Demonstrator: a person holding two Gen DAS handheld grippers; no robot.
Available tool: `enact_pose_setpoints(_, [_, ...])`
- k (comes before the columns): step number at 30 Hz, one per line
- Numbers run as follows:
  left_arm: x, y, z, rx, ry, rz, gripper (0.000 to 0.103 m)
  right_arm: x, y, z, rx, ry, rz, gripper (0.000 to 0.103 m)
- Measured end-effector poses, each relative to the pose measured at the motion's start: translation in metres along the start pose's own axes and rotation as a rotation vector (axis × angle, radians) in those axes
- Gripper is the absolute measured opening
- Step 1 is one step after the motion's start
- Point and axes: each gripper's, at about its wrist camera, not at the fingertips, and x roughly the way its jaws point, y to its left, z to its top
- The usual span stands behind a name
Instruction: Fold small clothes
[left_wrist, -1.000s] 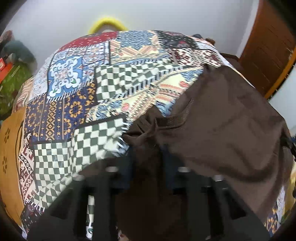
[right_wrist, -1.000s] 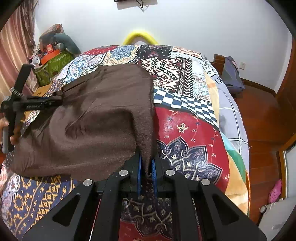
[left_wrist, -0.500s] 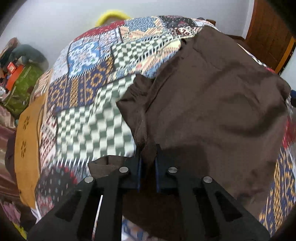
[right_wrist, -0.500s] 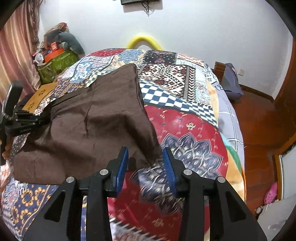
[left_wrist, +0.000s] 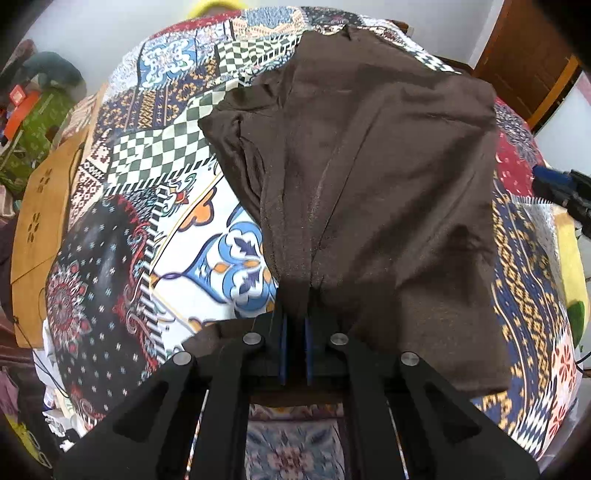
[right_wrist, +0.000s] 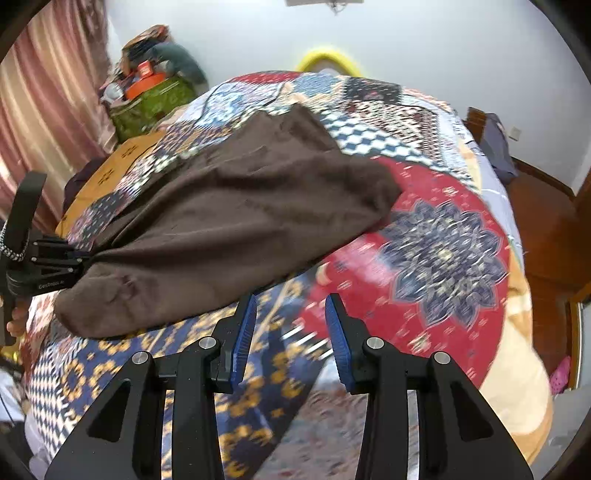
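A dark brown garment (left_wrist: 369, 177) lies spread on the patchwork bedspread (left_wrist: 155, 155). My left gripper (left_wrist: 294, 325) is shut on the garment's near edge, which bunches into folds at the jaws. In the right wrist view the same garment (right_wrist: 229, 221) stretches from the left gripper (right_wrist: 79, 258) at the far left toward the bed's middle. My right gripper (right_wrist: 290, 328) is open and empty, just off the garment's near right edge, above the bedspread (right_wrist: 443, 251). The right gripper's blue pad (left_wrist: 550, 184) shows at the right edge of the left wrist view.
A green bag with orange items (right_wrist: 151, 96) stands beyond the bed's far left corner, by a pink curtain (right_wrist: 44, 110). A yellow-brown board (left_wrist: 40, 206) lies along the bed's left side. A wooden door (left_wrist: 524, 62) and wood floor (right_wrist: 543, 229) are to the right.
My right gripper has opened, let go of the garment and drawn back. My left gripper has pulled its held edge back, and the garment now lies flatter.
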Motion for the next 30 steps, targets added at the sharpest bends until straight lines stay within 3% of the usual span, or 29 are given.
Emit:
enact_pose_setpoints(5, [-0.005,0.012,0.003,-0.034,-0.053,0.069,0.007,0.015,0.027,-0.005,-0.014,0.041,0.073,0.041])
enact_pose_setpoints(11, [0.004,0.036,0.021,-0.071,-0.065,0.046,0.014,0.047,0.050,-0.001,0.001,0.104,0.176,0.041])
enact_pose_setpoints(14, [0.006,0.042,0.029,-0.069,-0.078,0.054,0.029,0.058,0.058,0.003,0.011,0.100,0.200,0.042])
enact_pose_setpoints(16, [0.003,0.045,0.033,-0.074,-0.102,0.059,0.046,0.066,0.059,0.011,0.035,0.089,0.220,0.044])
enact_pose_setpoints(18, [0.000,0.050,0.039,-0.077,-0.124,0.056,0.051,0.072,0.060,0.016,0.061,0.085,0.235,0.043])
enact_pose_setpoints(20, [0.000,0.054,0.050,-0.076,-0.139,0.055,0.052,0.075,0.064,0.019,0.050,0.073,0.213,0.022])
enact_pose_setpoints(22, [0.002,0.058,0.061,-0.080,-0.146,0.057,0.057,0.076,0.064,0.021,0.046,0.069,0.218,0.009])
enact_pose_setpoints(30, [0.040,0.068,0.113,-0.141,-0.103,-0.074,0.060,0.064,0.041,0.015,0.047,0.044,0.202,0.005])
